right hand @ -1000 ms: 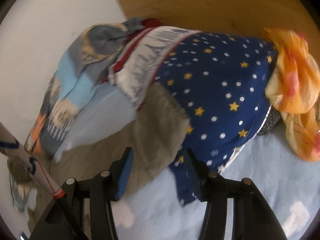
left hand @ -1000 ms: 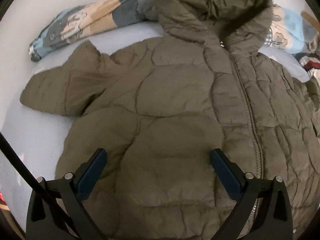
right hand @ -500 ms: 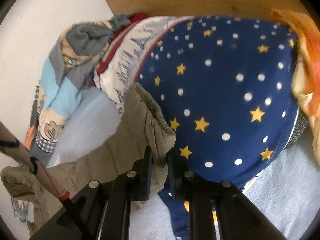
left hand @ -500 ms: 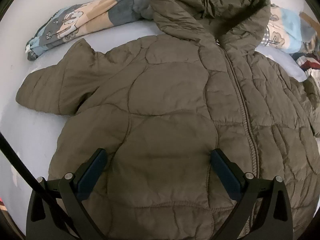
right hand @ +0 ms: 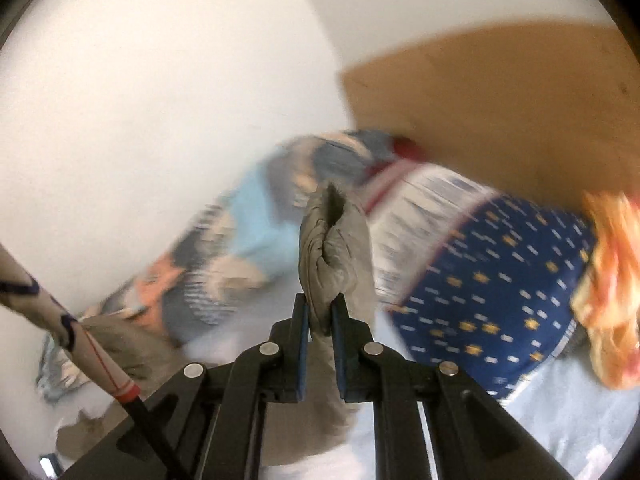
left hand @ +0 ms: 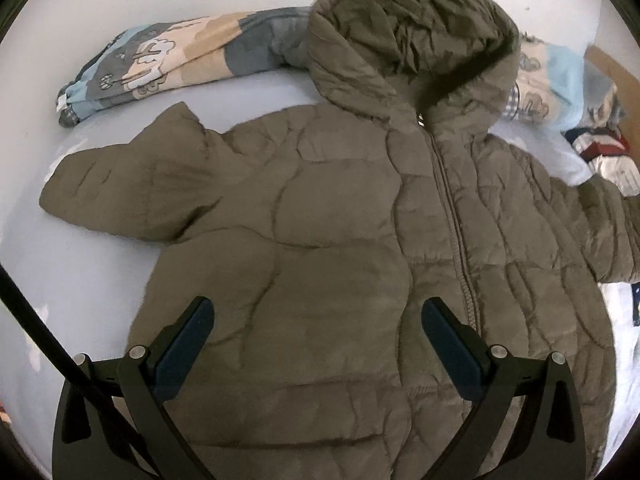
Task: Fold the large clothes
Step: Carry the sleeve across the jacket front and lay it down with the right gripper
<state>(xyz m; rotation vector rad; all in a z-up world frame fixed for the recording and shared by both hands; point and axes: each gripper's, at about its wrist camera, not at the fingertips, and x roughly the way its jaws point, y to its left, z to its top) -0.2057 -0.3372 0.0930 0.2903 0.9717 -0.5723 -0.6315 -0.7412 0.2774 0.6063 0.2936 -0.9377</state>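
Note:
An olive-green quilted hooded jacket [left hand: 352, 248] lies front-up and zipped on the pale blue bed, hood at the far side. Its left sleeve [left hand: 128, 188] lies folded short at the left. Its right sleeve [left hand: 600, 232] stretches off to the right. My left gripper [left hand: 318, 320] is open and empty, hovering over the jacket's lower front. My right gripper [right hand: 320, 316] is shut on the cuff of the right sleeve [right hand: 332, 248] and holds it lifted off the bed.
A patterned blue-and-beige blanket [left hand: 168, 64] lies rolled behind the jacket. A navy star-print cloth [right hand: 500, 280] and an orange cloth [right hand: 608, 280] are piled at the right by a wooden headboard [right hand: 500, 112]. A white wall stands behind the bed.
My right gripper closed on the sleeve cuff and lifted it up off the bed. The left gripper pulled back slightly and stays open over the jacket.

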